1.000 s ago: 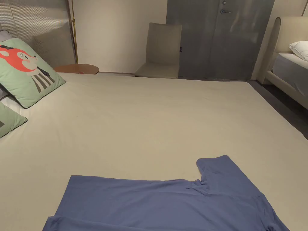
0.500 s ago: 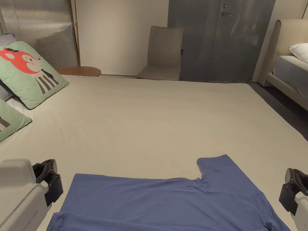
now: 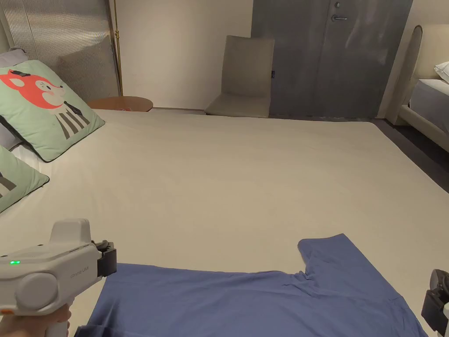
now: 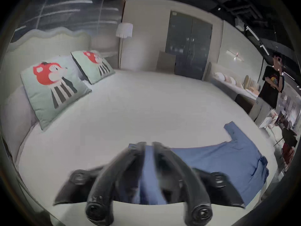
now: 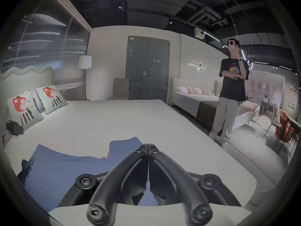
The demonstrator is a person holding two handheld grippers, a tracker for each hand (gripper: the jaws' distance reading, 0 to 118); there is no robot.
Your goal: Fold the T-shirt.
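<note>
While my left gripper [image 4: 148, 144] has its fingers narrowly parted and my right gripper [image 5: 148, 145] has them closed empty, I must next grasp the T-shirt [image 3: 263, 298] hem ahead.

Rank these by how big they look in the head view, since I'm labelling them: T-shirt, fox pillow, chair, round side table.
1. T-shirt
2. fox pillow
3. chair, farther off, so perhaps bigger really
4. round side table

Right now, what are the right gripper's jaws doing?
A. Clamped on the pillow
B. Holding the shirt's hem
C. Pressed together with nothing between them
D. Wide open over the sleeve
C: in the right gripper view the right gripper has its jaws meeting tip to tip, empty, above the shirt.
</note>
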